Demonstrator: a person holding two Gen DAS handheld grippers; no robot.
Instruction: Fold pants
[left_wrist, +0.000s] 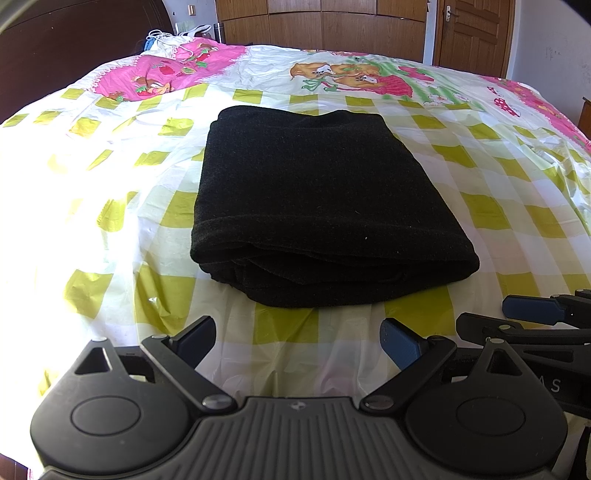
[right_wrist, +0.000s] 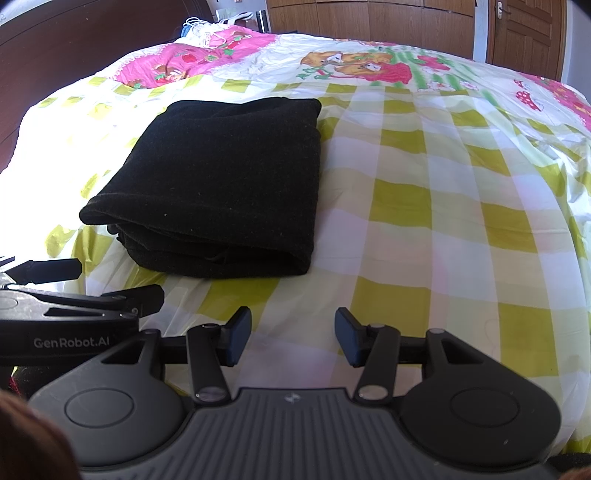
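Nearest the lens in the left wrist view is the left gripper (left_wrist: 297, 341), its jaws spread wide with nothing between them, hovering over the bedsheet (left_wrist: 110, 229), a white and yellow-green check with pink cartoon prints toward the far side. Just beyond the fingertips lie the pants (left_wrist: 314, 206), black, folded into a compact stacked rectangle that rests flat on the bed, the layered fold edges facing the camera. The jaws are clear of the cloth. At the lower right edge the right gripper (left_wrist: 532, 314) shows from the side, one blue pad visible, just beside the left one. Behind the bed stand a dark headboard (left_wrist: 74, 48), a wooden wardrobe (left_wrist: 321, 26) and a wooden door (left_wrist: 472, 33).

In the right wrist view the right gripper (right_wrist: 293, 338) fills the foreground, jaws apart and empty, pointing at bare sheet (right_wrist: 443, 206). The pants (right_wrist: 218, 184) sit ahead and to the left of it, not touched. The left gripper (right_wrist: 96, 284) comes in from the left edge, near the closest corner of the folded stack, its jaws apart. The wardrobe (right_wrist: 369, 18) and door (right_wrist: 524, 33) line the far wall.
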